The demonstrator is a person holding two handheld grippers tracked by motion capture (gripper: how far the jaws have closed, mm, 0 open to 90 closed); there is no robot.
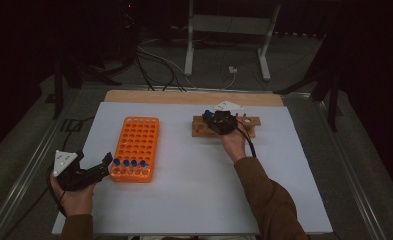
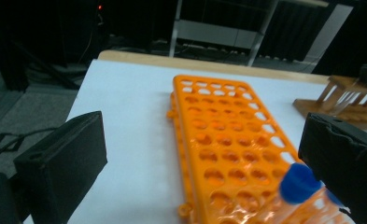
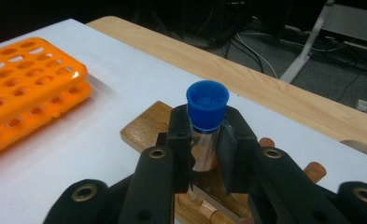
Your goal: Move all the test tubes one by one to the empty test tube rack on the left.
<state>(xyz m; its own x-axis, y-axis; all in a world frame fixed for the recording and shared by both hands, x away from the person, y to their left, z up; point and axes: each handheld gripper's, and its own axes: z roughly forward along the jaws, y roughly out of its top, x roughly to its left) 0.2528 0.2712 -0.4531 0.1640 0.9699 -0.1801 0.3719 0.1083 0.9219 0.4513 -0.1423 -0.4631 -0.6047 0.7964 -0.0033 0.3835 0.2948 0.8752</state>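
The right gripper (image 3: 204,154) has its jaws closed on a clear glass tube with a blue cap (image 3: 206,122) standing in the brown wooden rack (image 3: 144,128), probably to lift it out, while the left gripper (image 2: 204,154) waits with jaws wide open beside the orange plastic rack (image 2: 221,135).

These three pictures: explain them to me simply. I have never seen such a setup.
A person sits at a white table with hand-held tongs in each hand. One picture looks down from above; the other two come from cameras riding on the tongs. On the table lie an orange tube rack with blue-capped tubes along its near edge, and a wooden rack. The right tongs are shut on a blue-capped tube standing at the wooden rack. The left tongs are open beside the orange rack, holding nothing.
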